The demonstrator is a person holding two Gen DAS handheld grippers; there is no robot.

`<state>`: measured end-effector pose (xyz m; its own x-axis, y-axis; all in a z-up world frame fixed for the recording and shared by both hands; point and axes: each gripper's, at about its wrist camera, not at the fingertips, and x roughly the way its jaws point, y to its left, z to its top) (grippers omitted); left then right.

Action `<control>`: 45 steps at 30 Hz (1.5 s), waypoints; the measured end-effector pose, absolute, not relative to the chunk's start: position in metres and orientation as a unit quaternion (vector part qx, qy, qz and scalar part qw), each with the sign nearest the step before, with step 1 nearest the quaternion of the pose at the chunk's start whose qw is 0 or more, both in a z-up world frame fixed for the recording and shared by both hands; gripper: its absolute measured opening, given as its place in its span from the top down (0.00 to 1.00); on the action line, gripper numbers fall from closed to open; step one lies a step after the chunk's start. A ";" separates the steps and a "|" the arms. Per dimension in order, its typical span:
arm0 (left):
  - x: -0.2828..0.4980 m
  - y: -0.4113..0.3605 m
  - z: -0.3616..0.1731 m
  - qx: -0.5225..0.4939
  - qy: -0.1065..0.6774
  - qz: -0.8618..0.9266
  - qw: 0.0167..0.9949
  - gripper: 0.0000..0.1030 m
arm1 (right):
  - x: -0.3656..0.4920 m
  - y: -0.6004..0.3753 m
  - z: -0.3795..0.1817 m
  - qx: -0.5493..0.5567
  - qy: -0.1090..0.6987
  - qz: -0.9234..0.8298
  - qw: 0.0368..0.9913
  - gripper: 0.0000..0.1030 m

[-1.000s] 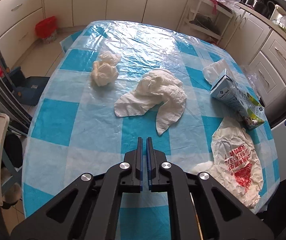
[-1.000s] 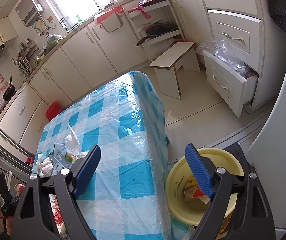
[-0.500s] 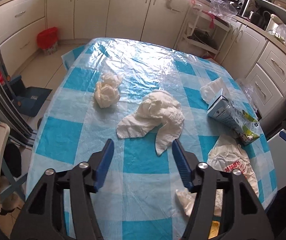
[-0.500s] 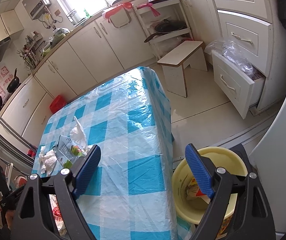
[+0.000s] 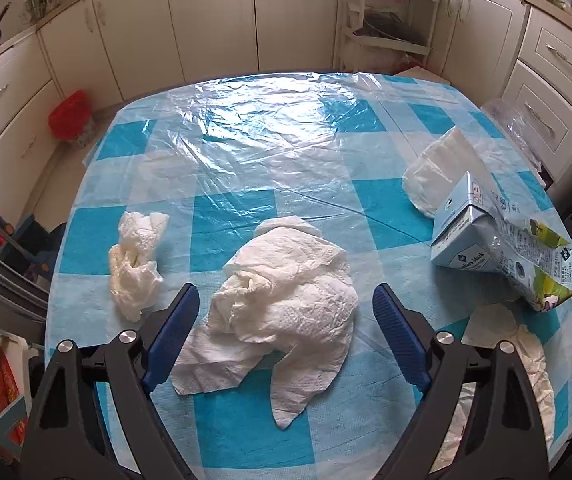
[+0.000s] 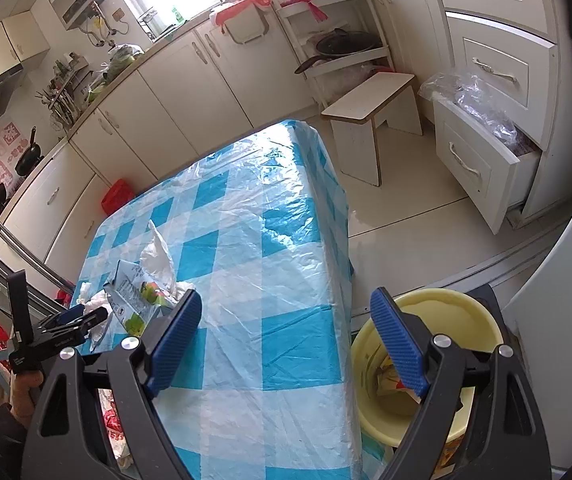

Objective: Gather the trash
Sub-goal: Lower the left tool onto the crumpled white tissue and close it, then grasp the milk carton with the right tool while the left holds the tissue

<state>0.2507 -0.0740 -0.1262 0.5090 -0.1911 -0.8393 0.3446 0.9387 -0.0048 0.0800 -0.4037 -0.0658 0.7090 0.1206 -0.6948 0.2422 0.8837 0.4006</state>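
My left gripper (image 5: 286, 300) hovers over the blue-and-white checked table (image 5: 246, 140), its jaws opening. A large crumpled paper towel (image 5: 298, 320) lies on the cloth between the fingers, and the pads do not press it. A smaller tissue wad (image 5: 136, 256) lies to its left. At the right are a crushed milk carton (image 5: 498, 248), a white plastic bag (image 5: 434, 172) and a white wrapper with red print (image 5: 526, 360). My right gripper (image 6: 286, 300) is open and empty, above the table's edge beside a yellow bin (image 6: 446, 312) with trash inside. The left gripper (image 6: 74, 320) shows there too.
A red basket (image 5: 71, 118) sits on the floor by the cabinets beyond the table. A white stool (image 6: 370, 108) and an open drawer (image 6: 482, 160) with plastic stand across the floor to the right. A person's hand (image 6: 26, 384) holds the left gripper.
The left gripper's jaws went from shut to wide apart, and it moved forward over the table so the big paper towel now lies between its fingers. The right gripper stayed put.
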 end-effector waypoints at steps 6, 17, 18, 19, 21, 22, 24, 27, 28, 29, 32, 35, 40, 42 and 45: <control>0.239 -0.054 -0.125 0.056 0.459 -0.140 0.876 0.74 | 0.084 -0.399 -0.067 0.232 0.385 -0.026 0.893 0.20; 0.197 0.016 -0.122 -0.053 0.445 -0.121 0.886 0.91 | 0.086 -0.390 -0.073 0.217 0.397 -0.026 0.892 0.20; 0.195 0.019 -0.123 -0.056 0.446 -0.119 0.885 0.91 | 0.086 -0.388 -0.074 0.214 0.398 -0.025 0.892 0.20; 0.194 0.021 -0.123 -0.058 0.446 -0.118 0.885 0.91 | 0.087 -0.386 -0.074 0.211 0.399 -0.024 0.892 0.20; 0.194 0.020 -0.125 -0.055 0.447 -0.113 0.886 0.91 | 0.087 -0.382 -0.075 0.205 0.402 -0.022 0.892 0.20; 0.194 0.019 -0.126 -0.049 0.446 -0.110 0.887 0.91 | 0.087 -0.379 -0.076 0.200 0.403 -0.020 0.893 0.20; 0.192 0.012 -0.126 -0.033 0.443 -0.106 0.889 0.91 | 0.087 -0.374 -0.077 0.190 0.405 -0.018 0.894 0.20; 0.190 0.008 -0.125 -0.024 0.441 -0.106 0.891 0.91 | 0.086 -0.364 -0.078 0.169 0.408 -0.012 0.897 0.20; 0.190 0.008 -0.125 -0.024 0.441 -0.107 0.891 0.91 | 0.085 -0.360 -0.079 0.162 0.409 -0.009 0.898 0.20; 0.190 0.008 -0.125 -0.025 0.442 -0.108 0.890 0.91 | 0.085 -0.357 -0.079 0.157 0.409 -0.005 0.899 0.20; 0.189 0.008 -0.125 -0.022 0.442 -0.107 0.890 0.91 | 0.084 -0.347 -0.079 0.141 0.411 0.008 0.900 0.20; 0.189 0.006 -0.125 -0.017 0.442 -0.105 0.891 0.91 | 0.084 -0.335 -0.080 0.123 0.413 0.022 0.902 0.20; 0.189 0.005 -0.125 -0.013 0.441 -0.104 0.892 0.91 | 0.086 -0.319 -0.083 0.096 0.419 0.040 0.902 0.20; 0.189 0.005 -0.125 -0.013 0.441 -0.104 0.892 0.91 | 0.087 -0.317 -0.082 0.098 0.419 0.045 0.902 0.20; 0.189 0.005 -0.125 -0.013 0.441 -0.104 0.891 0.91 | 0.086 -0.318 -0.079 0.107 0.414 0.050 0.903 0.20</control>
<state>0.1892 0.0046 -0.1250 0.5896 -0.1978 -0.7831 0.1742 0.9779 -0.1159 0.0864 -0.3181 -0.0794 0.6523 0.1781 -0.7367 -0.0017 0.9723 0.2335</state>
